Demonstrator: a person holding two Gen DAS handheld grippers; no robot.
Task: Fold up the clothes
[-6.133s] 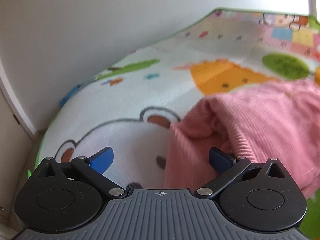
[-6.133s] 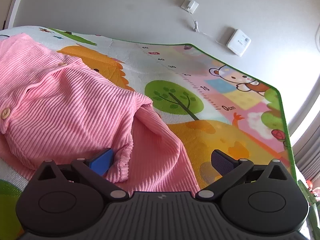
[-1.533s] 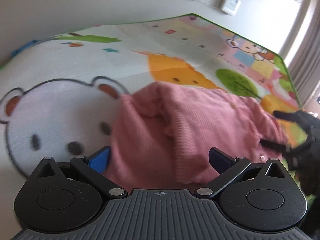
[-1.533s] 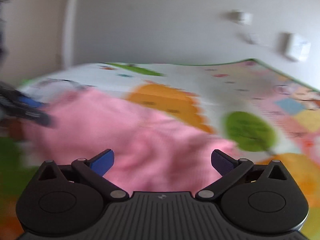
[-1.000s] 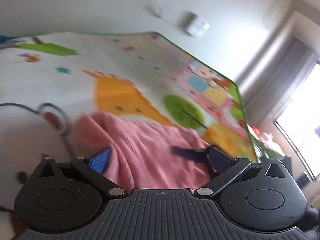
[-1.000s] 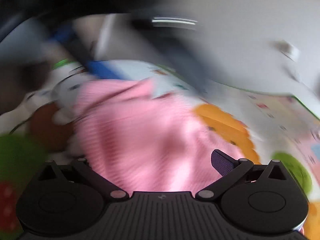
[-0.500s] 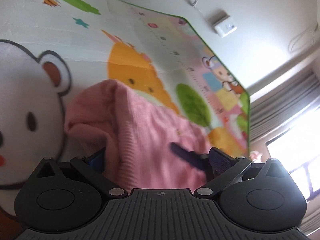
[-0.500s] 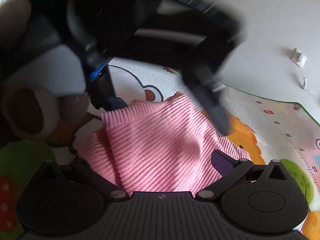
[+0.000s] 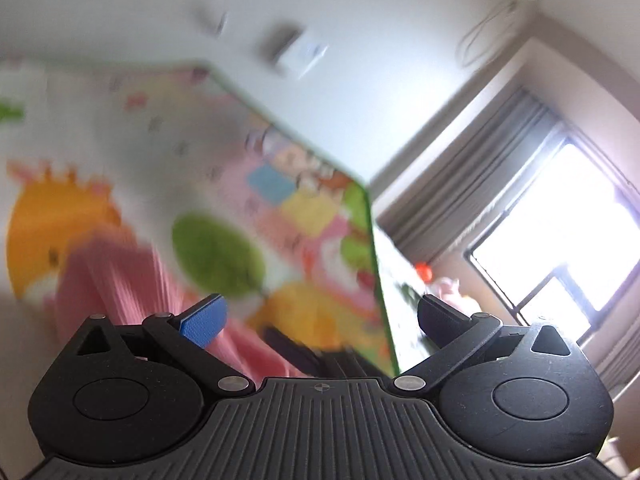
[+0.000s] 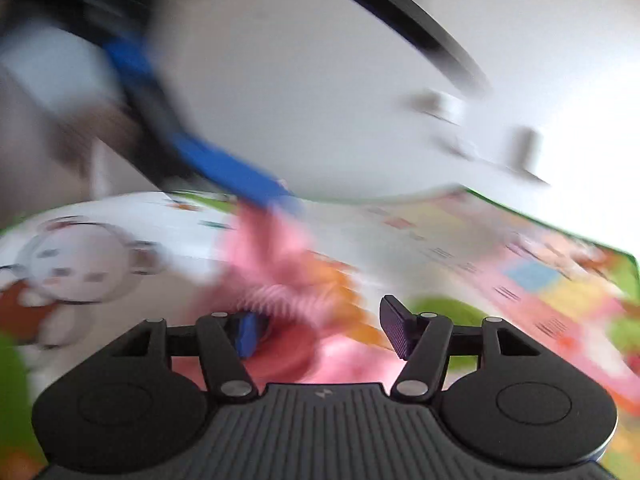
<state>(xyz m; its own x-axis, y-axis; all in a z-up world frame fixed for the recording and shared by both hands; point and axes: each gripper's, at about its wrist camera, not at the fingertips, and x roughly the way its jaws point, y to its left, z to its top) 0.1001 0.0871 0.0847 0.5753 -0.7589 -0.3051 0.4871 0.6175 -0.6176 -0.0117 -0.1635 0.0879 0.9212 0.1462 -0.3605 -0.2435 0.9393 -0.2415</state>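
Pink ribbed garment [image 10: 280, 280], blurred, bunched up on play mat; part lifted, rest rumpled.

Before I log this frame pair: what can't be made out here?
- Left wrist view: pink garment is motion-blurred and cut off by the left gripper body; its fold state is unreadable.
- Right wrist view: whether the right gripper fingers pinch the cloth; blurred.

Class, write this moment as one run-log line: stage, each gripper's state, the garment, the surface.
stage: mid-fold, blurred | left gripper: open, empty | right gripper: open over pink ribbed garment | surface: cartoon play mat
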